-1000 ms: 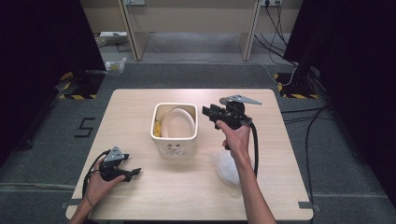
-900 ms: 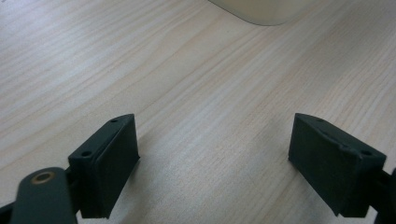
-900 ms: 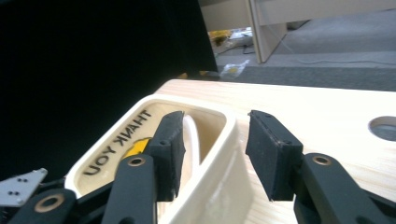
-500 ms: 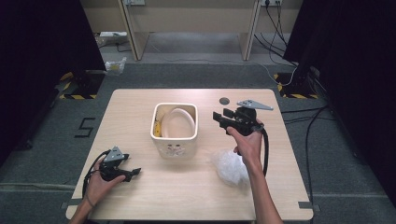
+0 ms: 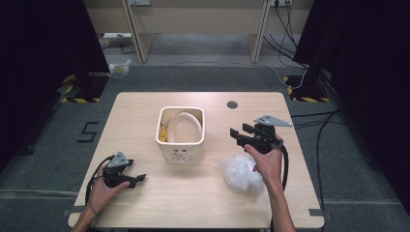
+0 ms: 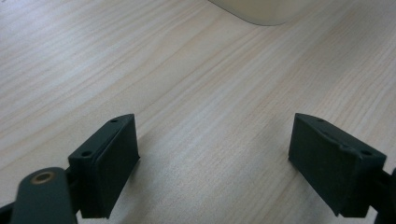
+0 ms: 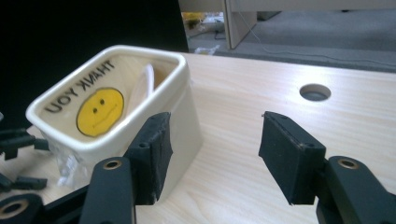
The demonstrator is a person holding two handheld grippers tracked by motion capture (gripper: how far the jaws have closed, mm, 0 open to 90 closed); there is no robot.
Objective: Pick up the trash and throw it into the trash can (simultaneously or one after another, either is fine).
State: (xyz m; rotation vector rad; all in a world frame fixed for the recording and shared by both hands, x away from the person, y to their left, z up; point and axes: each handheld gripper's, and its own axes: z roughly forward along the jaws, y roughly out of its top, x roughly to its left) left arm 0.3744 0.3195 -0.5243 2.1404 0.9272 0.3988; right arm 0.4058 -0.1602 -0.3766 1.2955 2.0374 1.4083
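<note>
A cream square bin point(image 5: 181, 145) stands mid-table, with a thin plastic bag printed with a yellow smiley face point(image 7: 100, 111) tucked inside it. A crumpled clear plastic bag point(image 5: 239, 173) lies on the table right of the bin, under my right hand. My right gripper point(image 5: 240, 133) hovers above it and points left at the bin point(image 7: 154, 70). Its jaws have just been opening and have nothing between them point(image 7: 215, 135). My left gripper point(image 5: 139, 179) rests open on the wood near the front left, its fingers point(image 6: 109, 158) spread over bare table.
A round cable hole point(image 5: 232, 104) sits in the table point(image 5: 145, 104) behind the right gripper. Cables point(image 5: 319, 130) trail over the floor at the right. Desk legs point(image 5: 138, 34) stand beyond the far edge. The bin's bottom edge point(image 6: 261, 11) lies ahead of the left gripper.
The right gripper has moved right and toward the near edge, away from the bin's rim, and sunk a little, uncovering the cable hole. Its jaws stand wider. The left gripper has not moved.
</note>
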